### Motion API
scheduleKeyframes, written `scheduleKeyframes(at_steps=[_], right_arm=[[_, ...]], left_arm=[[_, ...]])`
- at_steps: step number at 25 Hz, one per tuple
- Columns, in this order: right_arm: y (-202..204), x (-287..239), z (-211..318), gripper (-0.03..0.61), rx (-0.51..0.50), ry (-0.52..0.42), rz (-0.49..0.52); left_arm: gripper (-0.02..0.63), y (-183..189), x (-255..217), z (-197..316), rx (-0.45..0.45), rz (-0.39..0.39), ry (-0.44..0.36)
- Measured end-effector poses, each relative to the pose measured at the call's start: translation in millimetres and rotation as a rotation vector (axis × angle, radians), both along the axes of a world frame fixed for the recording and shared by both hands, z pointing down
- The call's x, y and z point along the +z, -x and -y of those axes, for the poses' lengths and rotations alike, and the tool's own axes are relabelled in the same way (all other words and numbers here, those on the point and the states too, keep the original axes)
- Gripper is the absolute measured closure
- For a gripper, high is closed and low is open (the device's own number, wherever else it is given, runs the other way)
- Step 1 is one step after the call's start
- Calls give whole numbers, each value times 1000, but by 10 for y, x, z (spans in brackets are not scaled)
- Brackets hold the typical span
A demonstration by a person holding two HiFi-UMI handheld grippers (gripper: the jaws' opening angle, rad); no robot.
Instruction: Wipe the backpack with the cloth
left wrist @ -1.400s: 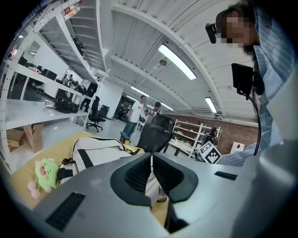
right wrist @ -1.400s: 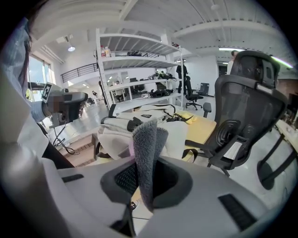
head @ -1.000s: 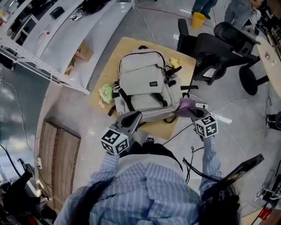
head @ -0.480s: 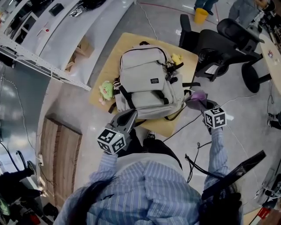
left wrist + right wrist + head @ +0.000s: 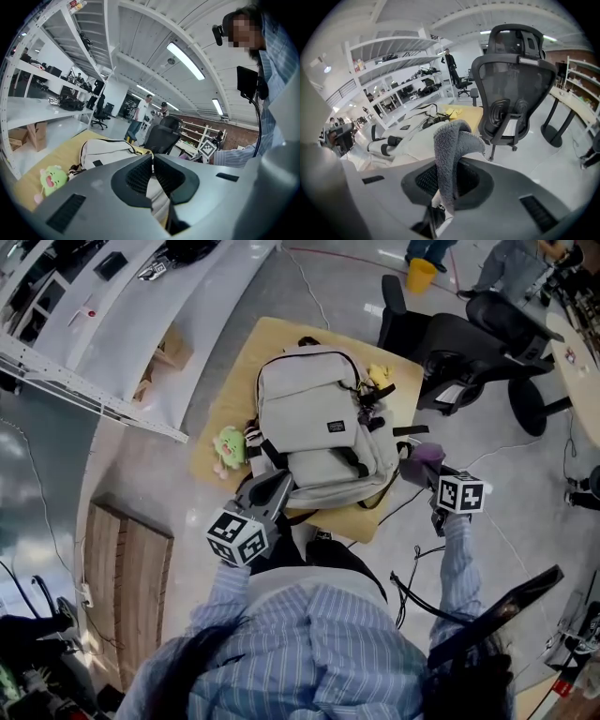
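Now right gripper (image 5: 449, 180) pinches the cloth (image 5: 452, 140), seemingly by one edge, so it may slip wiping the backpack (image 5: 314, 418); left gripper (image 5: 153, 169) pressed together

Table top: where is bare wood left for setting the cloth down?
Widest bare strip: along the table edge left of the backpack, beyond the green plush. Thin strip at the near edge. Crowded right of the backpack: yellow toy, straps.

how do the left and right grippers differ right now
The left gripper is shut on nothing; the right gripper clamps the cloth. The left gripper points at the backpack's near corner; the right gripper is off its right side. Both are shut.
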State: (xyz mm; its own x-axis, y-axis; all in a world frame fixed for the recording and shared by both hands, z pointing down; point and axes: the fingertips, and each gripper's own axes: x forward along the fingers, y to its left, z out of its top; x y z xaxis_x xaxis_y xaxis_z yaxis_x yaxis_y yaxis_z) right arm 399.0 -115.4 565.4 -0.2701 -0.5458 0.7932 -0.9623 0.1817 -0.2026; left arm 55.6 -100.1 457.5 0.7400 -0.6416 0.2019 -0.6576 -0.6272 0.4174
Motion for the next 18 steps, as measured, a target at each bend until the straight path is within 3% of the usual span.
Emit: scheduleKeyframes(at_steps=[5, 12, 18], right_arm=[[343, -5, 265, 537, 25, 25, 9], [510, -5, 560, 537, -6, 52, -132], [677, -160, 981, 537, 68, 4, -80]], left_arm=[[598, 268, -24, 226, 7, 1, -5], [598, 644, 56, 549, 23, -11, 8], [598, 872, 171, 849, 56, -27, 27]])
